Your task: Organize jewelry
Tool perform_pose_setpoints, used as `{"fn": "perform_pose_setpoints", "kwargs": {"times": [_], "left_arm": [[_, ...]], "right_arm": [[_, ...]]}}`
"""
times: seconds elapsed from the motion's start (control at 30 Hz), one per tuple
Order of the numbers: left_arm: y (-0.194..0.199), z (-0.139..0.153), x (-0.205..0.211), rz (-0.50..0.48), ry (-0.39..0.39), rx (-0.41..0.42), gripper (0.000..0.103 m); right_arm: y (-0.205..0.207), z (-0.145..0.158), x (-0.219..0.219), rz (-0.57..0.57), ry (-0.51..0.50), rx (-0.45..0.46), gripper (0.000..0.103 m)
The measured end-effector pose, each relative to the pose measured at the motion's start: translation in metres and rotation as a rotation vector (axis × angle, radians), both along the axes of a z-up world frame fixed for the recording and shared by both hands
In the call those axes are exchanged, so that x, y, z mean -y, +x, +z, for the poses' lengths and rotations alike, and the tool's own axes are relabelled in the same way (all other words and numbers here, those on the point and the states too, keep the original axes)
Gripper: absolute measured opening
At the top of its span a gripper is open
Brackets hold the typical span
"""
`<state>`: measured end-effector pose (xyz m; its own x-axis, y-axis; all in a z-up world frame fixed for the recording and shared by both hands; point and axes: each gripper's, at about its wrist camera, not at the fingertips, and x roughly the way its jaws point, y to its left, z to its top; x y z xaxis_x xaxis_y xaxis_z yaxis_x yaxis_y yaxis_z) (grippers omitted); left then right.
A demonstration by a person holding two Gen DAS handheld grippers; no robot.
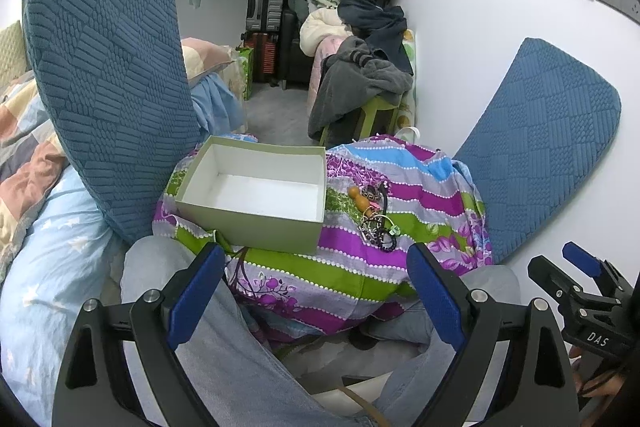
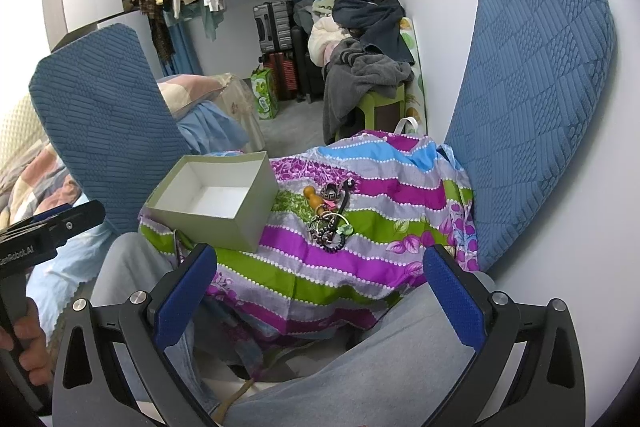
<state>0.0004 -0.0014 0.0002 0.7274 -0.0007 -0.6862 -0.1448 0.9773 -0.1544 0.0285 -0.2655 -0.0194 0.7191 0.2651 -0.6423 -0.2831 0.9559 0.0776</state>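
While both tools hang above the person's knees, the left gripper [image 1: 316, 291] has its jaws wide apart, gripping nothing; the right gripper [image 2: 320, 291] gapes likewise; the jewelry pile [image 2: 330, 217] lies on the striped floral cloth [image 2: 360, 267], just right of the open, white-lined green box [image 2: 212, 203].

The box [image 1: 256, 215] looks like matt cardboard, pale green outside and plain white paper inside. It sits on a smooth, thin printed cloth [image 1: 360, 267] with a slight sheen. The jewelry [image 1: 374, 217] mixes shiny metal rings, dark beads and a glossy, wood-like orange gourd [image 2: 313, 198]. Both cushions [image 1: 108, 87] wear a thick, rough, quilted blue fabric. The left gripper [image 1: 316, 295] and right gripper [image 2: 320, 299] have matt black plastic frames, polished metal bolts and finely textured blue rubbery pads [image 2: 454, 301].
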Motion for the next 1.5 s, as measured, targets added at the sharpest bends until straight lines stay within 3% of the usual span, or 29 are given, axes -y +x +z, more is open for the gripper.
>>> {"fn": "perform_pose_setpoints", "kwargs": {"times": [1.5], "left_arm": [[0.003, -0.015, -0.006, 0.006, -0.028, -0.021, 0.093]], "right_arm": [[0.008, -0.002, -0.01, 0.005, 0.0, 0.002, 0.103]]}}
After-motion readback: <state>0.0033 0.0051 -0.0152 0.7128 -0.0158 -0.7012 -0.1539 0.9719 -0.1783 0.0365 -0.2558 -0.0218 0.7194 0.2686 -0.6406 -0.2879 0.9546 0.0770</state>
